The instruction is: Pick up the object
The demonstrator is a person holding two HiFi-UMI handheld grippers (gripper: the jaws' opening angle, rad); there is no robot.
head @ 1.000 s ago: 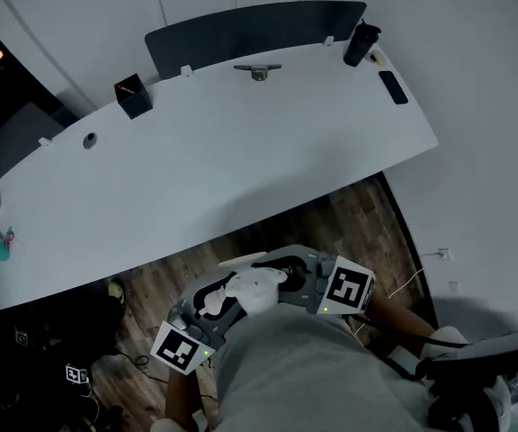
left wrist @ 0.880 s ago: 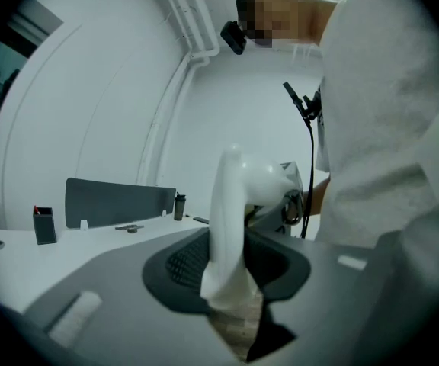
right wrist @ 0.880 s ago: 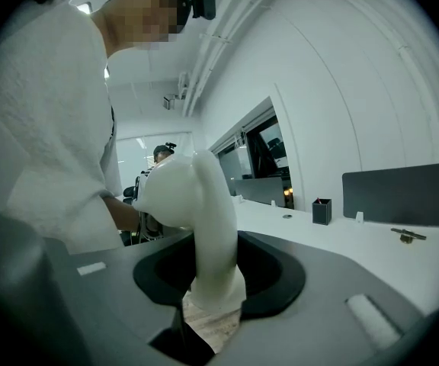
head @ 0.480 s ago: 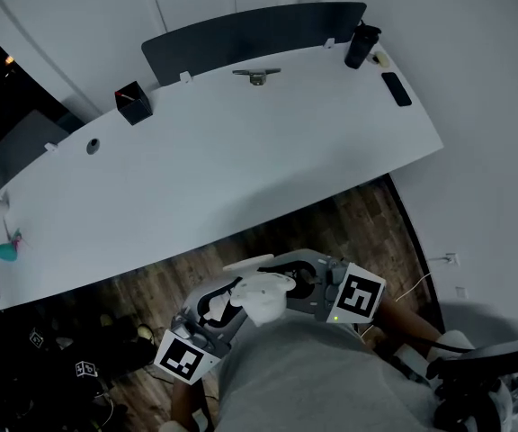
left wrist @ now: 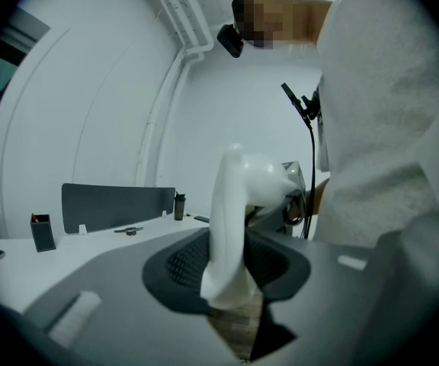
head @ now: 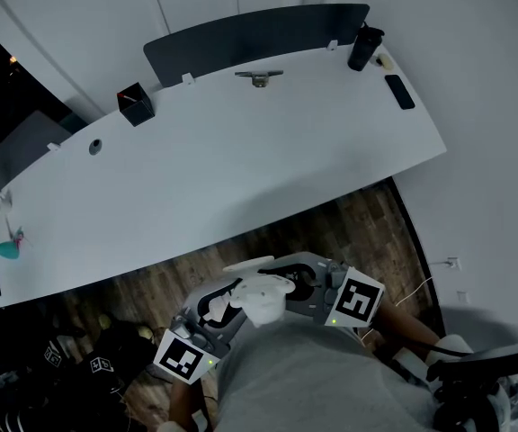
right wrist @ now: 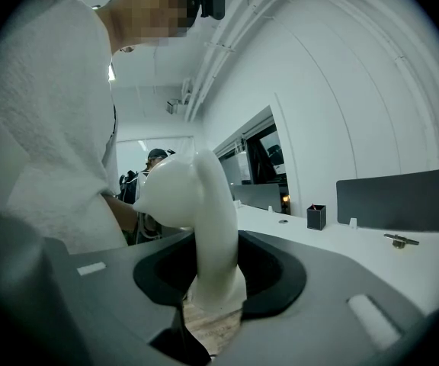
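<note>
Though dimly lit, object (left wrist: 229, 219) white, curved (glossy).

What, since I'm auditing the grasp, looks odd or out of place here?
The white object is pinched by both the left claw and right claw at once, bent between them, off the desk.

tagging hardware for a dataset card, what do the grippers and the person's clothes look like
The left gripper and right gripper are grey, with broad jaws lined by dark pads. Each bears a white cube of black square markers and a small green light. The person wears a light top.
</note>
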